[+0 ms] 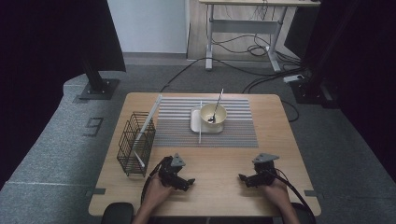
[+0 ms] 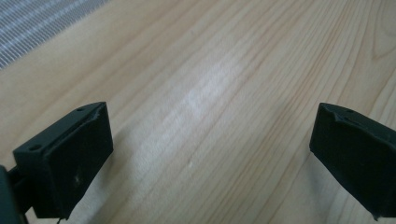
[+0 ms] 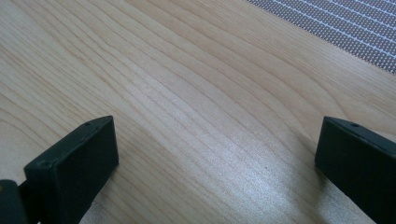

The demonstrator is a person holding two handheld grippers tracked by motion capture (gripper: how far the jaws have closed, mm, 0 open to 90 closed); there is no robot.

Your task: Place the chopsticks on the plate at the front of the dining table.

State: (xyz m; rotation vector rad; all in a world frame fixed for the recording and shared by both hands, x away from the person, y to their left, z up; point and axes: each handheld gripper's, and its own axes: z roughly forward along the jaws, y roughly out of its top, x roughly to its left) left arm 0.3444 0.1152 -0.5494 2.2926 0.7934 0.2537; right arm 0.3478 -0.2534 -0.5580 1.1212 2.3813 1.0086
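L gripper [image 1: 189, 182] low over wooden table [image 1: 219, 163], near front edge; jaws wide apart, nothing between, just bare wood in left gripper view. R gripper [image 1: 242, 178] likewise at front-right; jaws wide apart, empty, bare wood between in right gripper view. Tips point inward toward each other, well apart. Nearest items farther back on striped mat [image 1: 233, 130]: bowl [image 1: 213, 114] w/ spoon [image 1: 216, 106] inside, on white plate [image 1: 196, 122]. Wire rack [image 1: 136, 143] at table's left, beside L gripper.

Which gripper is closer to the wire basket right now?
Left. The left gripper rests just right of the wire basket, near its front corner; the right gripper sits farther right, across the table.
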